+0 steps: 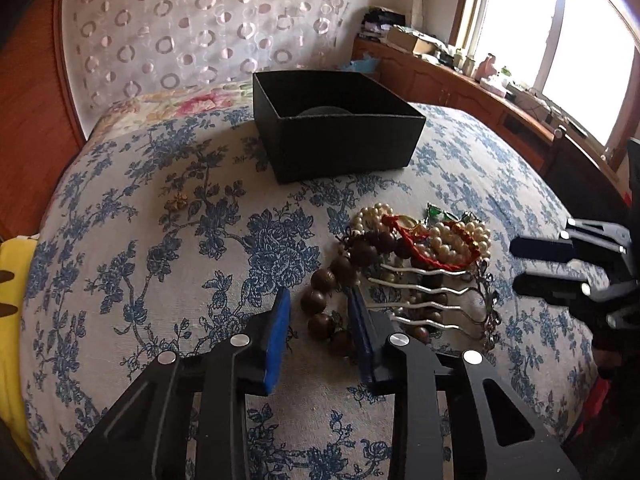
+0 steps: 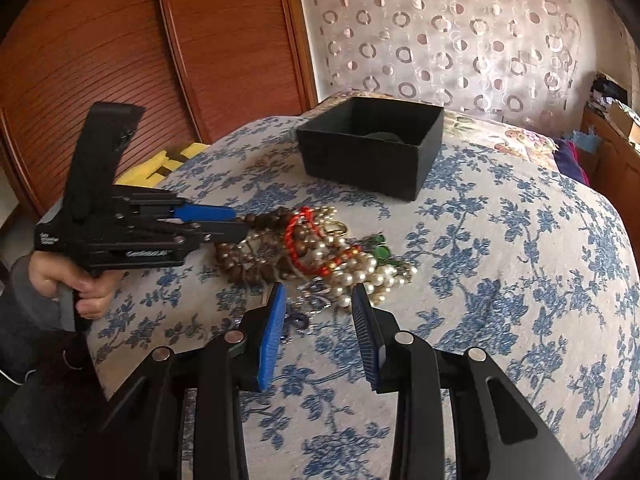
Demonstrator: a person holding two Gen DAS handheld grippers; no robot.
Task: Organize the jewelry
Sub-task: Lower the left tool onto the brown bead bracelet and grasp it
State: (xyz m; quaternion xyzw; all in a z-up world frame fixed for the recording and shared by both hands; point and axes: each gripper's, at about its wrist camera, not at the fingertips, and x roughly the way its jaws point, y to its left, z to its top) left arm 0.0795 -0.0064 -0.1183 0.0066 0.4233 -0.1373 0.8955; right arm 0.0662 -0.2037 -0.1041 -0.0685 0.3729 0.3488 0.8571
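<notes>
A pile of jewelry lies on the floral bedspread: a brown wooden bead bracelet (image 1: 332,296), pearl strands (image 1: 452,236), a red cord (image 1: 416,248), green stones (image 1: 436,213) and a silver hair comb (image 1: 436,304). My left gripper (image 1: 319,298) is open, its jaws either side of the brown beads (image 2: 244,256). My right gripper (image 2: 319,294) is open just in front of the pearl strands (image 2: 360,276); it also shows in the left wrist view (image 1: 520,264). The left gripper (image 2: 236,222) shows in the right wrist view. A small gold piece (image 1: 177,201) lies apart at the left.
An open black box (image 1: 340,136) with a round dark item inside stands behind the pile, also in the right wrist view (image 2: 372,152). A wooden wardrobe (image 2: 160,40) is at the left, a wooden cabinet (image 1: 460,80) under the window at the right, a yellow cloth (image 1: 12,280) at the bed's edge.
</notes>
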